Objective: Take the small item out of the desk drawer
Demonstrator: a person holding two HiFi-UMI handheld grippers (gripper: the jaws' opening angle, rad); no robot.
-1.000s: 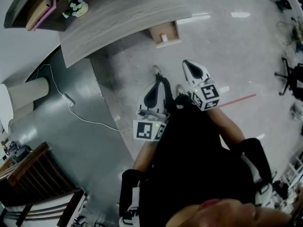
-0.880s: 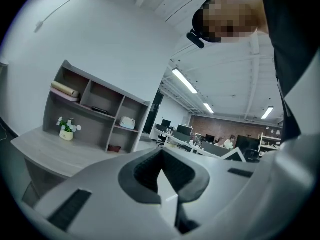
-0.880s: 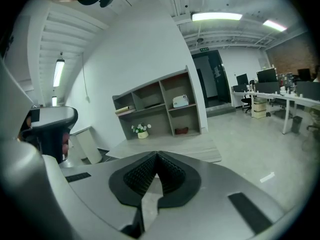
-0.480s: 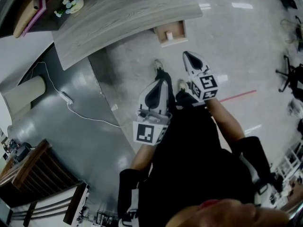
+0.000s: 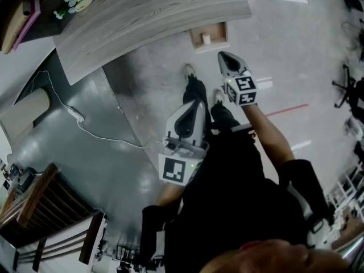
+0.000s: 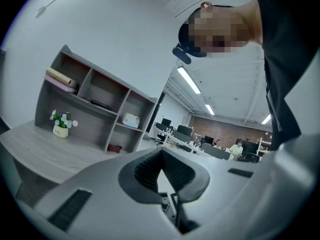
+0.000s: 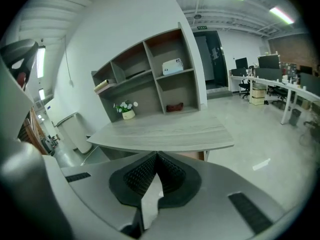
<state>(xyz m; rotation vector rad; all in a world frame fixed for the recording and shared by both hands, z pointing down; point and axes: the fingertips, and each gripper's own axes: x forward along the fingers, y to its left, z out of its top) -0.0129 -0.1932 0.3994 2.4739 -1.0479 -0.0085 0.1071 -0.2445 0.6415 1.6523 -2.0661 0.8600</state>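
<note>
I am on the approach, with nothing picked up yet. My right gripper (image 5: 222, 56) has its jaws pressed together and empty, and my left gripper (image 5: 199, 103) is the same, tips closed on nothing. The drawer (image 5: 218, 37) stands open under the desk (image 5: 142, 16), ahead of my right jaws and apart from them, and the small white item (image 5: 206, 38) sits inside it. Next, I judge, I must spread the right jaws, lower them around the item and close.
</note>
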